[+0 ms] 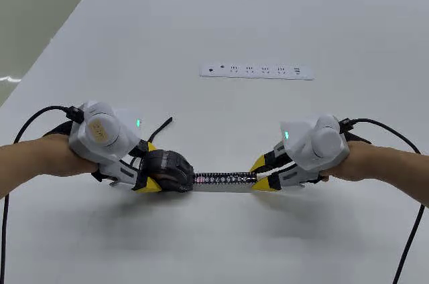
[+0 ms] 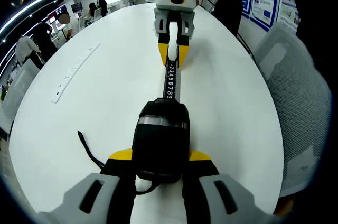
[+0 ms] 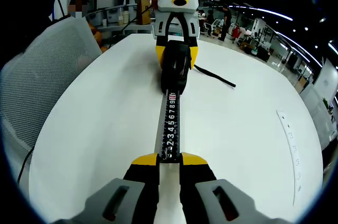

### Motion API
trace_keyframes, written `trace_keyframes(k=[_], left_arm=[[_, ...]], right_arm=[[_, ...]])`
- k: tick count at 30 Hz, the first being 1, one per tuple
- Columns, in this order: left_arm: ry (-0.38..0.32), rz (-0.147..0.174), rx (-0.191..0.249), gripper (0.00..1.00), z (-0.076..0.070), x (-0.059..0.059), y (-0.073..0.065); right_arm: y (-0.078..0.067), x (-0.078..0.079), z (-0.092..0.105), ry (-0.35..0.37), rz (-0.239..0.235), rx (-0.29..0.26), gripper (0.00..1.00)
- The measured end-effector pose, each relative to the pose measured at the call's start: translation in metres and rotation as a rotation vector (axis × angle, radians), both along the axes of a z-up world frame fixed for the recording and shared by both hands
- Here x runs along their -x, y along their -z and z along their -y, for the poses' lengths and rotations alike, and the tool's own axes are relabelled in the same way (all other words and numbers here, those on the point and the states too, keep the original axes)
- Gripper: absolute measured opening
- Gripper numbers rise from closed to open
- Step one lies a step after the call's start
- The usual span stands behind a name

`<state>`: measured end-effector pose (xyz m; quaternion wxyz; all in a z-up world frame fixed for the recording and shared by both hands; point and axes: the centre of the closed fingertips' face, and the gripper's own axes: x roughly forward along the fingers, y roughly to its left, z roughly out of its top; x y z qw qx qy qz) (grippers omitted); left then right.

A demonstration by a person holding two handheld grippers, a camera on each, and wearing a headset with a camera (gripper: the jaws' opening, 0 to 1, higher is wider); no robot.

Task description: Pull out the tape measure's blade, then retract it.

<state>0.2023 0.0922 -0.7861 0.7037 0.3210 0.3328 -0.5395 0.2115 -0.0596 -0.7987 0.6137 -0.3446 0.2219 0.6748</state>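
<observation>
White table (image 1: 201,16), left tongs (image 2: 160,156) clamped on tape measure (image 1: 167,170), right tongs (image 3: 170,158) pinching blade (image 1: 224,179)

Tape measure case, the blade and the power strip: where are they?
tape measure case (image 1: 167,169), head view, top of black body.
blade (image 3: 170,129), right gripper view, numbered middle.
power strip (image 1: 257,71), head view, its middle.
</observation>
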Motion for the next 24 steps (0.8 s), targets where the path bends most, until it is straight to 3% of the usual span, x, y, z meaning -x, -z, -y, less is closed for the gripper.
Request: trace_keyframes(k=[24], left_arm=[[0.0,0.0,-0.001,0.29,0.0,-0.002,0.002]], right_arm=[[0.002,-0.001,0.012,-0.003,0.009,0.014,0.13]])
